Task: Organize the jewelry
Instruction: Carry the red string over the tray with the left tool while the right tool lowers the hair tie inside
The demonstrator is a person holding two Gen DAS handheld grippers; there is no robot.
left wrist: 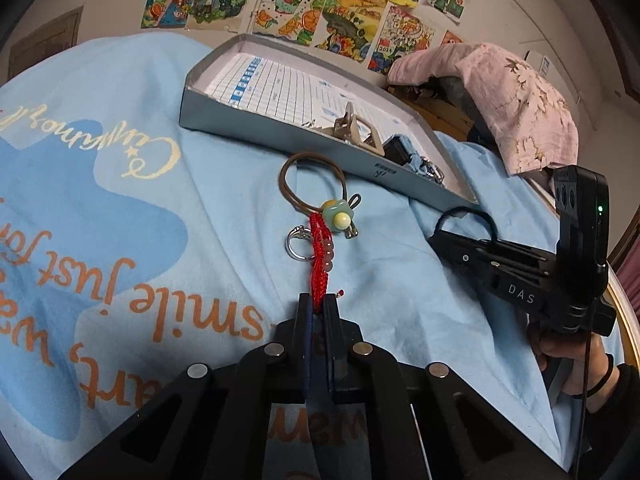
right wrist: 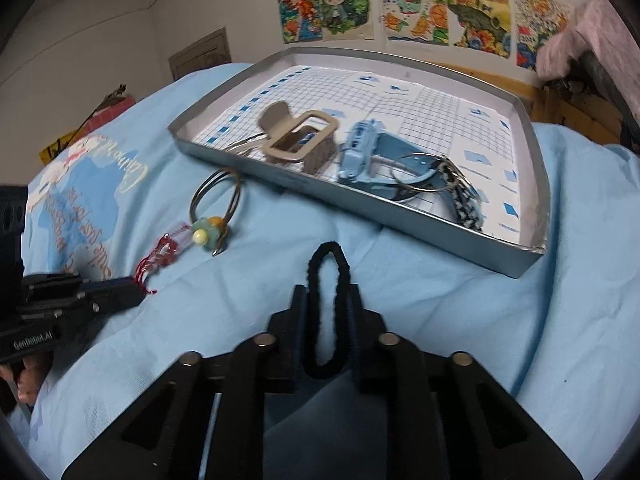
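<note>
My left gripper (left wrist: 318, 305) is shut on the near end of a red braided bracelet (left wrist: 320, 256) with pink beads, which lies stretched away over the blue cloth. Beside it lie a silver ring (left wrist: 298, 244) and a brown hair tie (left wrist: 312, 180) with a green flower bead (left wrist: 338, 212). My right gripper (right wrist: 326, 298) is shut on a black hair tie (right wrist: 329, 246), whose loop sticks out past the fingertips. A grey tray (right wrist: 280, 184) beyond holds a beige hair claw (right wrist: 300, 140), a blue watch (right wrist: 360, 152) and key rings (right wrist: 420, 176).
A light blue printed cloth (left wrist: 120, 200) covers the surface and is wrinkled near the tray. A pink flowered cloth (left wrist: 520, 108) is heaped at the back right. Drawings (left wrist: 320, 12) hang on the wall. A person's hand (left wrist: 568, 360) holds the right gripper.
</note>
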